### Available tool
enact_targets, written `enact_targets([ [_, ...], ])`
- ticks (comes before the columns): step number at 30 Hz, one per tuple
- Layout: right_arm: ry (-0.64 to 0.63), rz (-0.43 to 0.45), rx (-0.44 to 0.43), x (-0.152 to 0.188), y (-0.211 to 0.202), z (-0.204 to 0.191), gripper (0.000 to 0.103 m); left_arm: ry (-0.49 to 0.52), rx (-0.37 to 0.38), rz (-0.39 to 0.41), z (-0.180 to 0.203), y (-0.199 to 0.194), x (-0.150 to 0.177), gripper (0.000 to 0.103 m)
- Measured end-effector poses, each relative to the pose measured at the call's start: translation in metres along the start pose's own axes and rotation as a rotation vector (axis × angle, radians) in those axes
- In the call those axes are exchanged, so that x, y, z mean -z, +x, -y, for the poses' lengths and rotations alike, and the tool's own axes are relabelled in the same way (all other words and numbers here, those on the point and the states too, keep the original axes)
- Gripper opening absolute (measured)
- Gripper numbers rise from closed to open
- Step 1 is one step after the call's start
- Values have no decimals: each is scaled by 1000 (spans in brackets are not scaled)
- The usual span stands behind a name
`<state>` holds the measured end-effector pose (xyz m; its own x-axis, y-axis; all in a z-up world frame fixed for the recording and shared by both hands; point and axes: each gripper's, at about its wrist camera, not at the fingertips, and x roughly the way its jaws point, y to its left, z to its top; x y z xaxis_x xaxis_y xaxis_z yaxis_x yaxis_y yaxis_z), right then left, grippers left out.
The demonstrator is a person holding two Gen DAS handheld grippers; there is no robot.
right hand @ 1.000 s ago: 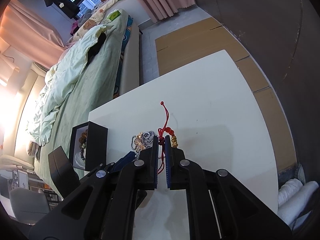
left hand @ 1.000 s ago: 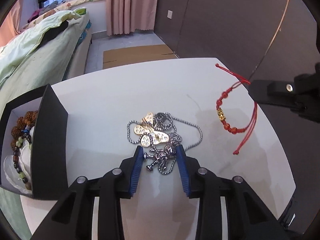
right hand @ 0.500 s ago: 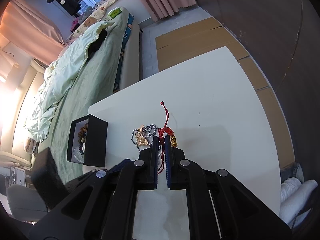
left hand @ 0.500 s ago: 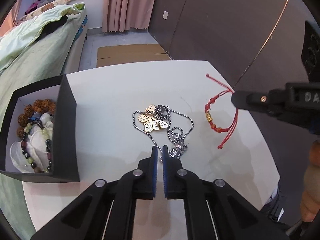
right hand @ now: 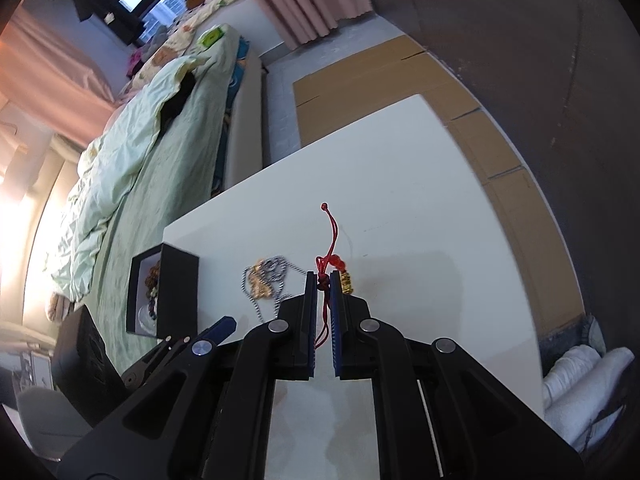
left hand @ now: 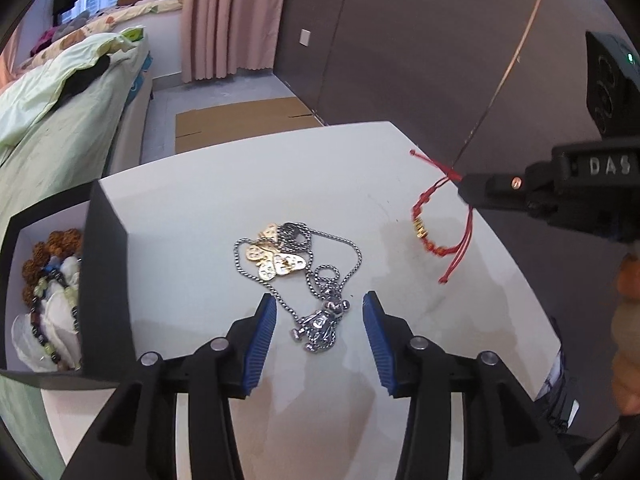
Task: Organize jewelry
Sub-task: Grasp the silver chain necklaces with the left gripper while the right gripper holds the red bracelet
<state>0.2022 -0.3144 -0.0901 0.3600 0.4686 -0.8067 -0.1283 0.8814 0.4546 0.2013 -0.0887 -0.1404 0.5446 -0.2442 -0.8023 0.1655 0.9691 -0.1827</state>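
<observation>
Steel chain necklace: limp, slippery; best pinched at pendant. Left hand-held gripper gaped, empty; right hand-held gripper clamped red cord bracelet.

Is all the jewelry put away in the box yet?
Not yet. Some bead bracelets already lie in the black box. The right gripper is pinching the red string bracelet. The open left gripper sits around the silver chain necklace, beside the gold charms on the table.

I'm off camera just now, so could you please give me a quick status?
Left gripper open around silver bear-pendant chain necklace. Right gripper shut on red cord bracelet.
</observation>
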Motion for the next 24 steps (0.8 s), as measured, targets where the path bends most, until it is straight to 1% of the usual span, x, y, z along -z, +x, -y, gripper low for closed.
enact_targets([
  [6,-14,0,-4,-2,-2,1,7,68,-14,-28,14,22,0,43],
  [8,-20,-2,-5,-3,-2,1,7,95,-19,-23,20,25,1,40],
  [9,-21,-3,-5,-3,-2,1,7,110,-21,-29,22,27,1,34],
  [11,-23,-7,-5,-3,-1,0,7,146,-76,-34,26,31,2,19],
  [12,-27,-8,-4,-3,-1,-1,7,152,-86,-37,26,31,2,17],
  [15,-39,-10,-7,-1,0,-5,7,122,-59,-48,19,32,0,17],
  [17,-44,-11,-8,0,0,-7,7,101,-69,-41,14,28,-2,16],
  [20,-49,-13,-12,1,1,-10,7,61,-44,4,5,9,-9,16],
  [24,-54,-11,-31,1,3,-17,7,7,-38,70,-11,-24,-17,16],
])
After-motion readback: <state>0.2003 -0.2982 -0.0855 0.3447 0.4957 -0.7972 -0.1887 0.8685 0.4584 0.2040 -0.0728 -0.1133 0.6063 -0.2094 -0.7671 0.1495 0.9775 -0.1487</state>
